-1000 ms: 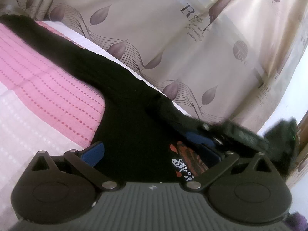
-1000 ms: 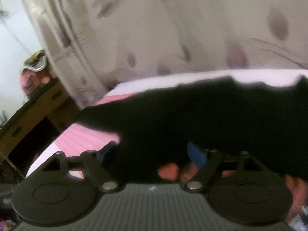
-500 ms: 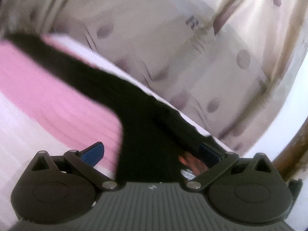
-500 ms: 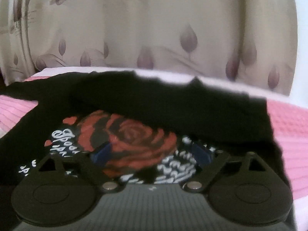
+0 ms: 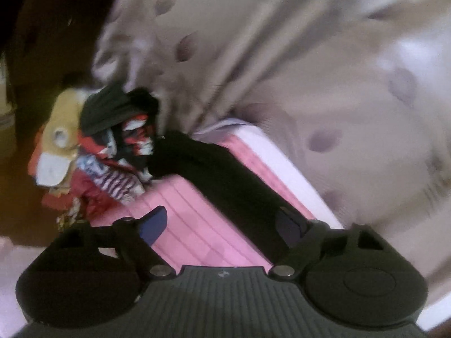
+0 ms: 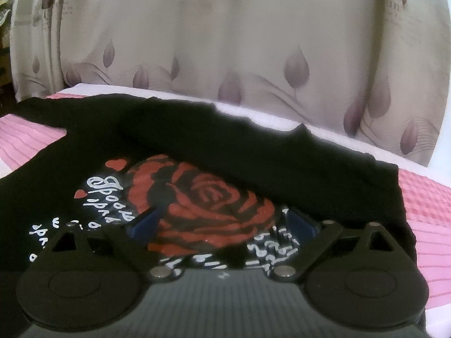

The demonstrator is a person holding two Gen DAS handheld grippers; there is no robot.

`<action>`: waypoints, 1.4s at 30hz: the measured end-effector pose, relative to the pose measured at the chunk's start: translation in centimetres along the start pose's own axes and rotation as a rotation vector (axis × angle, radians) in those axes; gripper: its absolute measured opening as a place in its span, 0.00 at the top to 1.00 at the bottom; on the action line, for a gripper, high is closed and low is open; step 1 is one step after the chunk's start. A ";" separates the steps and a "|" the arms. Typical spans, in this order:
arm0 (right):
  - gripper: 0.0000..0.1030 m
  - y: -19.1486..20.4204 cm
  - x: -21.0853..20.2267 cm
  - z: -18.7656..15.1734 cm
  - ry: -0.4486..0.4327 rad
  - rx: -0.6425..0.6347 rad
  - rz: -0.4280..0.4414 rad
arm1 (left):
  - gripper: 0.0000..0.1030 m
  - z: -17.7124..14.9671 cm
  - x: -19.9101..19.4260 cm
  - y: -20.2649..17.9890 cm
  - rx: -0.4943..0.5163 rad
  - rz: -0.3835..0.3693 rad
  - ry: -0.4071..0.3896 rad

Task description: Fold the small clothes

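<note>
A black shirt (image 6: 225, 146) with a red rose print (image 6: 214, 197) and white lettering lies on the pink bed cover, its far part folded over the print. My right gripper (image 6: 222, 222) is open and empty just above the print. In the left wrist view, which is blurred, a black sleeve (image 5: 225, 174) runs diagonally across the pink cover to the bed corner. My left gripper (image 5: 222, 222) is open; its right finger sits at the sleeve's near end, its left finger over bare pink cover.
A heap of mixed clothes (image 5: 107, 152), red, striped and tan, sits beyond the bed corner. A beige curtain with leaf print (image 6: 239, 42) hangs close behind the bed. The pink cover (image 6: 434, 211) lies bare to the right of the shirt.
My left gripper has swung left, away from the shirt body, so the sleeve and the clothes heap now show. My right gripper has let go and opened over the rose print.
</note>
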State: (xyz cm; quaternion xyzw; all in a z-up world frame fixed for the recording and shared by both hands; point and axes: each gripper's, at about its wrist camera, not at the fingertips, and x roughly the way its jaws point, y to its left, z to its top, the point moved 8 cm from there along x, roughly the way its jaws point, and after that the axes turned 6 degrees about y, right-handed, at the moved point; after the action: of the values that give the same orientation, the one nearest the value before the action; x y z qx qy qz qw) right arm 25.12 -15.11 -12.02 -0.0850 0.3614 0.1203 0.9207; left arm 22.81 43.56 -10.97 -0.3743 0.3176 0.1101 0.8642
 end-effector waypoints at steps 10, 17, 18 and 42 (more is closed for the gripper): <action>0.05 0.4 0.5 -0.1 0.023 -0.037 -0.038 | 0.33 4.4 7.3 4.0 -0.207 -0.078 0.092; 0.03 0.5 0.5 -0.2 0.021 -0.038 -0.045 | 0.93 6.9 5.6 0.1 -0.102 -0.054 -0.063; 0.03 0.4 0.4 -0.2 0.020 -0.033 -0.041 | 0.93 7.1 4.5 -1.8 -0.043 -0.065 -0.100; 0.03 -12.6 -3.5 -2.1 -0.306 0.771 0.246 | 0.93 -22.9 2.2 -48.2 0.617 -0.524 0.150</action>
State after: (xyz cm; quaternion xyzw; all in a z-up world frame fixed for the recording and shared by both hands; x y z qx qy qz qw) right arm 24.82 -28.27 -10.26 0.3276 0.2465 0.0964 0.9070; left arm 34.49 -6.48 3.62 -0.1726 0.2918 -0.2419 0.9091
